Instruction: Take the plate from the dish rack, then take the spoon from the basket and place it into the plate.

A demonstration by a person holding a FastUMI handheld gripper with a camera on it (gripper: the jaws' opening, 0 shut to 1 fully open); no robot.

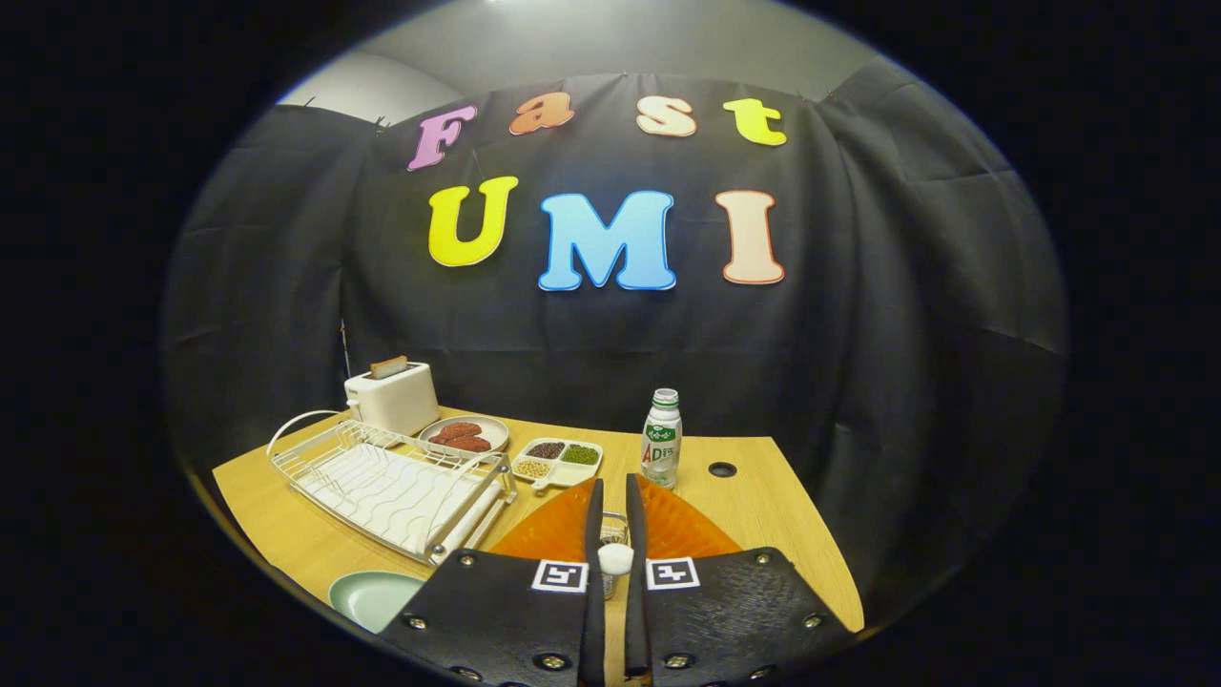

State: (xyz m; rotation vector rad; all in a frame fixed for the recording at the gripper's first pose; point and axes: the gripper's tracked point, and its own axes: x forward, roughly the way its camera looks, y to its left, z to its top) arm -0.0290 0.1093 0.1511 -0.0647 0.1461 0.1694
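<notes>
With the pale green round plate point(367, 596) already lying flat on the wooden table point(754, 496) near the front corner of the empty white wire dish rack point(391, 487), the first step looks done. Just right of it, the gripper point(610, 496) has its fingers nearly together with a white rounded piece point(615, 558), likely the spoon's handle end, between them above a small wire basket point(613, 527); whether both press on it I cannot tell. Left: carrying the spoon to the plate.
</notes>
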